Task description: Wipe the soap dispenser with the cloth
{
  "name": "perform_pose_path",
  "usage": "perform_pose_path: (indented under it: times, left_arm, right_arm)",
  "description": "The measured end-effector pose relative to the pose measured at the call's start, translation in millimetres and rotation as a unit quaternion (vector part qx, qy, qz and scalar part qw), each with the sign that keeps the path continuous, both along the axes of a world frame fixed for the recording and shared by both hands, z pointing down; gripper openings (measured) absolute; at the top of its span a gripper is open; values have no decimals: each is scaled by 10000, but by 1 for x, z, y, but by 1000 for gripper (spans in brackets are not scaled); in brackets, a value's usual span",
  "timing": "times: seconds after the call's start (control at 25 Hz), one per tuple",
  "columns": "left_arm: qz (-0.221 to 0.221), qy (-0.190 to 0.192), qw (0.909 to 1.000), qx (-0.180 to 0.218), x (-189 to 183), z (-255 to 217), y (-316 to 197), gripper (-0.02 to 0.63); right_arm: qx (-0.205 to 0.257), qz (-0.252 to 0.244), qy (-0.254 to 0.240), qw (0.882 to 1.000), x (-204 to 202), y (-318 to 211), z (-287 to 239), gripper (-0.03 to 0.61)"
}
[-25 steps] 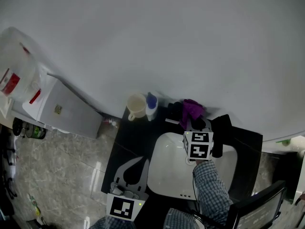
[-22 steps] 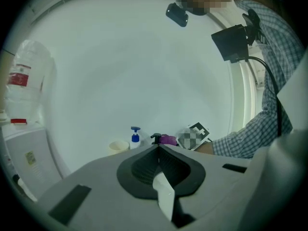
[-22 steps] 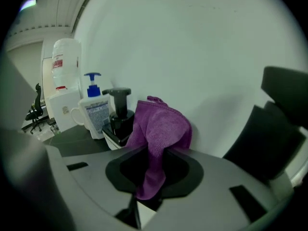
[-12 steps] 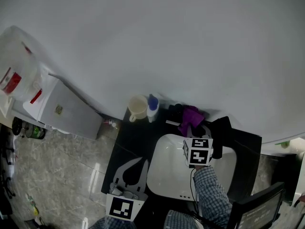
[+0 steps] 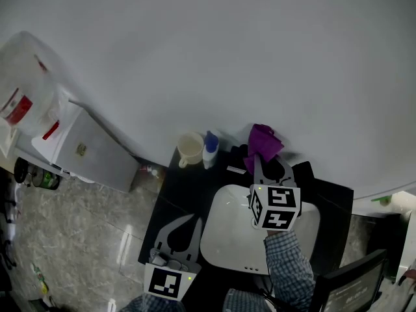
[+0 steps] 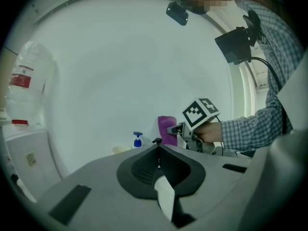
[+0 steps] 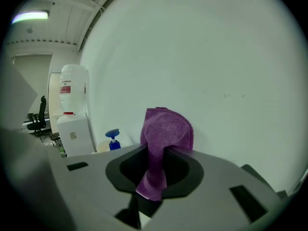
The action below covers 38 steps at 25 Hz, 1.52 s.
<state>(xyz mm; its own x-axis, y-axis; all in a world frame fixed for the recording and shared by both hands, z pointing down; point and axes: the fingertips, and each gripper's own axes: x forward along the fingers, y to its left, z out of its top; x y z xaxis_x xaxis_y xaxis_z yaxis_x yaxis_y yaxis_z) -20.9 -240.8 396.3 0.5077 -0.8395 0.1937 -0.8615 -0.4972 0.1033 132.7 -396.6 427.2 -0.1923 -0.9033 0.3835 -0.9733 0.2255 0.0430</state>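
One soft purple cloth [image 5: 265, 140] hangs limp, pinched in the right gripper [image 5: 260, 161]; the soap dispenser [image 5: 209, 149] (likely light, slick, best steadied at its body) stands beside a cup [image 5: 190, 148]; left gripper [image 5: 194, 217] closed, empty.

the head view looks steeply down from high over the sink [image 5: 224, 236], wall [image 5: 227, 57] at 12 o'clock. each gripper view rides low behind its jaws, facing that wall; all share the soap dispenser [image 5: 209, 149] and cloth [image 5: 263, 142].
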Motion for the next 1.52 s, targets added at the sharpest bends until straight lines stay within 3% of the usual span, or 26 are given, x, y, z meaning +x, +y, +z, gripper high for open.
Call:
perform_pose_path:
  times: [0.32,0.64,0.96,1.28,1.52]
  left_arm:
    - [-158,-4,9998,-70,-16,4,3,2]
    - [-280,-33,9995,-158,-28,11,5,2]
    - [-319,-59,9992,-254,-30,18,4,2]
    - [-316,-90,9990,-304,-29,26,7,2]
    - [-322,-70,9988,-349,-25,28,8,2]
  right_arm:
    - [-96,-423,-135,9990,-55,-6,13,75]
    - [-287,-521,-208,9980,-84,-4,41,75]
    - [-828,-347,-105,9959,-87,5,93,75]
    - [-875,-543,167,9945,-95,10,112,75]
    - [-1300,-637,251,9891,-92,22,145,75]
